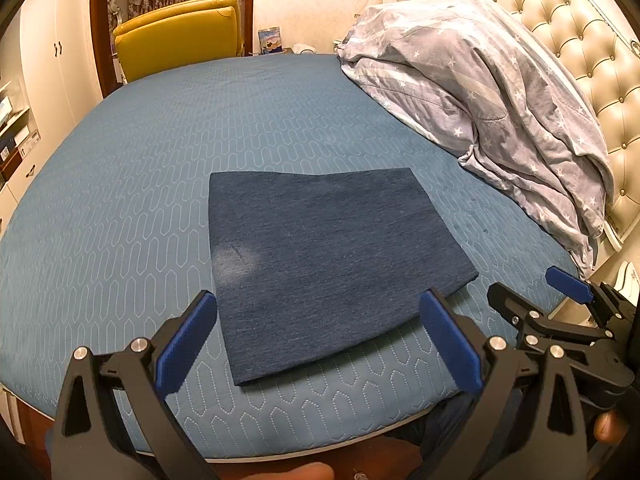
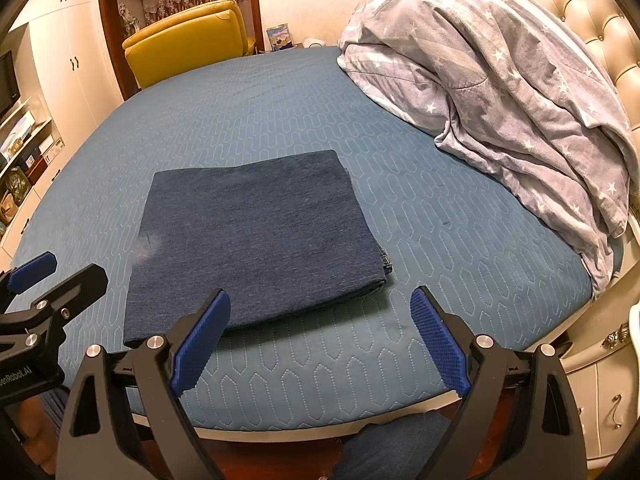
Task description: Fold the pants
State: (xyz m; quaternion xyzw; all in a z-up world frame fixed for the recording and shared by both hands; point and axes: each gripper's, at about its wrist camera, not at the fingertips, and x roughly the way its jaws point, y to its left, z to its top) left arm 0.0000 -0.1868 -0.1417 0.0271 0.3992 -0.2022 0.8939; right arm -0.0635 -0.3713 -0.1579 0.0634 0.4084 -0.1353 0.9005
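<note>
The dark blue pants [image 1: 332, 264] lie folded into a flat rectangle on the blue quilted bed [image 1: 160, 168], near its front edge; they also show in the right wrist view [image 2: 256, 240]. My left gripper [image 1: 320, 316] is open and empty, just in front of the pants' near edge. My right gripper [image 2: 320, 312] is open and empty, above the bed by the pants' near right corner. The right gripper also shows in the left wrist view [image 1: 532, 288], and the left gripper in the right wrist view [image 2: 64, 268].
A crumpled grey star-print duvet [image 1: 488, 92] is piled at the right against a tufted cream headboard [image 1: 576, 36]. A yellow armchair [image 1: 180, 36] stands behind the bed. White cabinets [image 2: 68, 64] and shelves line the left wall. A nightstand [image 2: 600, 384] stands at the right.
</note>
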